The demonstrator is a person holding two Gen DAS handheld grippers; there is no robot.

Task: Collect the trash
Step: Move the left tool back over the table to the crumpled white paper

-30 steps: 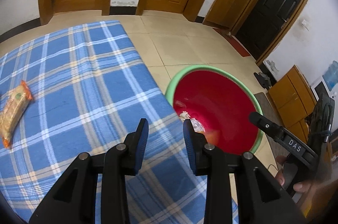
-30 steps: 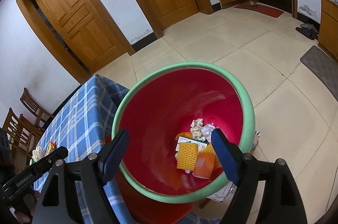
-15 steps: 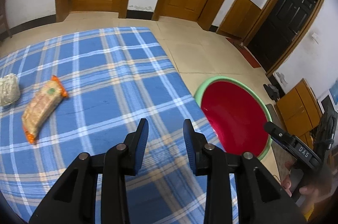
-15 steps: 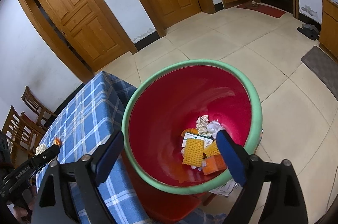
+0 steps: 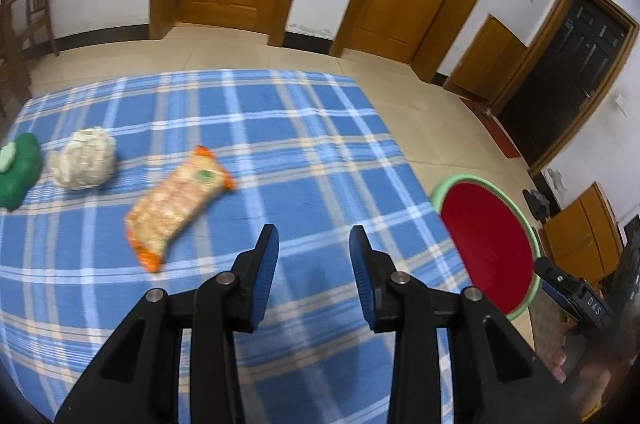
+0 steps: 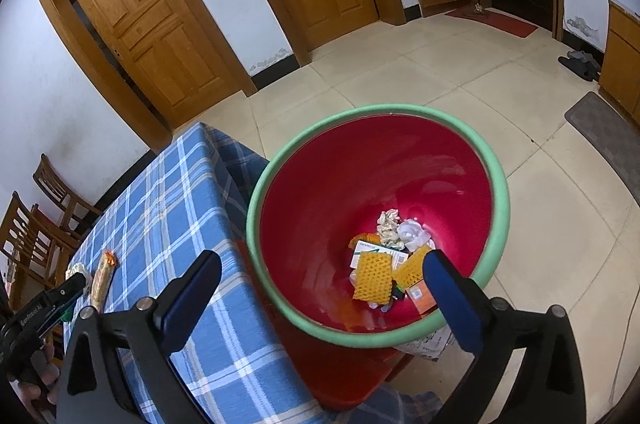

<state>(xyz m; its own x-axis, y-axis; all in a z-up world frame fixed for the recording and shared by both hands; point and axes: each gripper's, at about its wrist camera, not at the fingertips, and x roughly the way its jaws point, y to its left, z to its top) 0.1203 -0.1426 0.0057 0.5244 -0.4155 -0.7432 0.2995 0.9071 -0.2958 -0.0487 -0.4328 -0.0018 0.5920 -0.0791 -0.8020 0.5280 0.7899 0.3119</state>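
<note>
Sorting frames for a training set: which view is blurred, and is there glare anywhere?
Left wrist view: motion blur smears the snack packet and the tablecloth. Right wrist view: sharp, soft sheen on the red bin wall. Both: fisheye bending, dark corners.

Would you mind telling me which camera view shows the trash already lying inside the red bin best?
The right wrist view: it looks down into the red bin, showing yellow foam netting, crumpled paper and cartons at the bottom. The left wrist view catches the bin only obliquely at the table's edge, its contents hidden.
</note>
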